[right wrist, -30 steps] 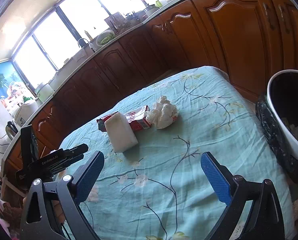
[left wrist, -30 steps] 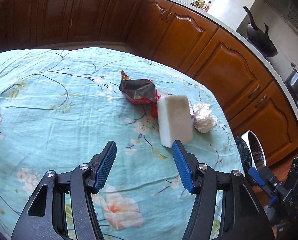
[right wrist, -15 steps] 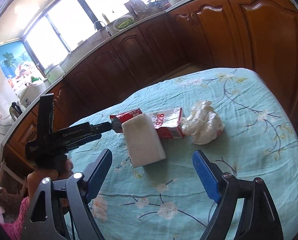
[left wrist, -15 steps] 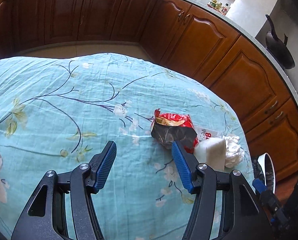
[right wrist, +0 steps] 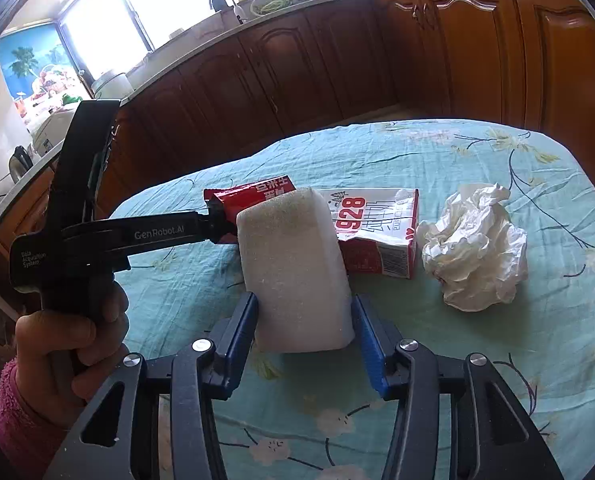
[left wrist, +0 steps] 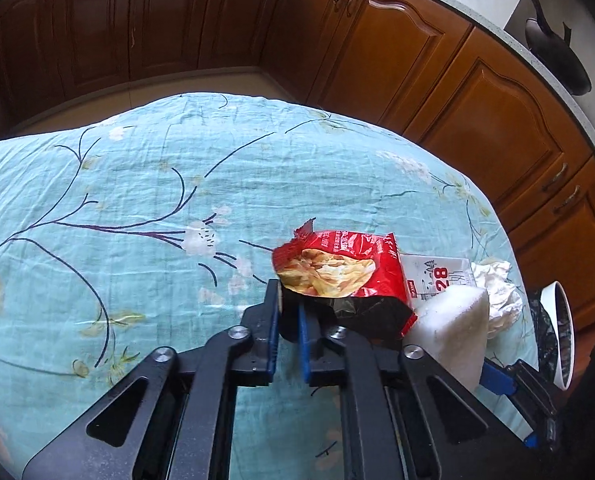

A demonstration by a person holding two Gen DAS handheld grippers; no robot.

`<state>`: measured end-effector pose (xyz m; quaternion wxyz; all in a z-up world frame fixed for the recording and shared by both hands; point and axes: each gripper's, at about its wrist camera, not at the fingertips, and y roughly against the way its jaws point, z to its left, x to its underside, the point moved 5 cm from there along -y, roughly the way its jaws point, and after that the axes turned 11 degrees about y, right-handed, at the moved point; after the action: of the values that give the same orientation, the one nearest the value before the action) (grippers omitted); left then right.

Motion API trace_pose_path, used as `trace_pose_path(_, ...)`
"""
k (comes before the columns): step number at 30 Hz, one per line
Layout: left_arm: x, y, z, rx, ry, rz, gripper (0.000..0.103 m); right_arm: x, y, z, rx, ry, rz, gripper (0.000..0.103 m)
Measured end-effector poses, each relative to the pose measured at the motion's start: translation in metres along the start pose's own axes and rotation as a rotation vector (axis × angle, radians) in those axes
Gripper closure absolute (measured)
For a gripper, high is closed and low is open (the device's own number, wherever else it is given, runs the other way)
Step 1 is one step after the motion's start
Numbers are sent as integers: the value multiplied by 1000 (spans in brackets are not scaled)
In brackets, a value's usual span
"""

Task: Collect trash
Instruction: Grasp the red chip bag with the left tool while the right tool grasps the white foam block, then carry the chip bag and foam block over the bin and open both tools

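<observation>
A red snack wrapper [left wrist: 345,276] lies on the teal flowered tablecloth [left wrist: 137,200]. My left gripper [left wrist: 288,312] is shut on the wrapper's near edge; it also shows in the right wrist view [right wrist: 217,226]. A white foam block [right wrist: 297,272] lies beside the wrapper, also seen in the left wrist view [left wrist: 449,328]. My right gripper [right wrist: 305,320] is shut on the foam block, with a finger against each side. Behind the block lie a red and white carton [right wrist: 381,232] and a crumpled white paper ball [right wrist: 473,252].
A white bin with a black liner [left wrist: 557,332] stands just past the table's right edge. Brown kitchen cabinets [left wrist: 417,60] curve round behind the table. A black pan [left wrist: 553,48] sits on the counter. The tablecloth also shows in the right wrist view [right wrist: 497,360].
My left gripper moved in and closed on the red wrapper. My right gripper moved forward and closed around the foam block.
</observation>
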<state>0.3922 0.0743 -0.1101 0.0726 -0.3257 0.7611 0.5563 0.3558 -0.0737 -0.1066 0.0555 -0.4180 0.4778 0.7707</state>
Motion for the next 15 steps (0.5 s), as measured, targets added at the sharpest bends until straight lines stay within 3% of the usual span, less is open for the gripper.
trace_pose_path(2,2,4,0,-3,-12,-12,100,1,7,0,3,-7,-14,72)
trace_pose_path(5,6,14,2,3,-8,-29,100,5,24,-3,-8,-32,-38,77)
trace_pose_path(15,43,65,5,69,3,-64,102,31,64,-13,-1,-90,-70,80)
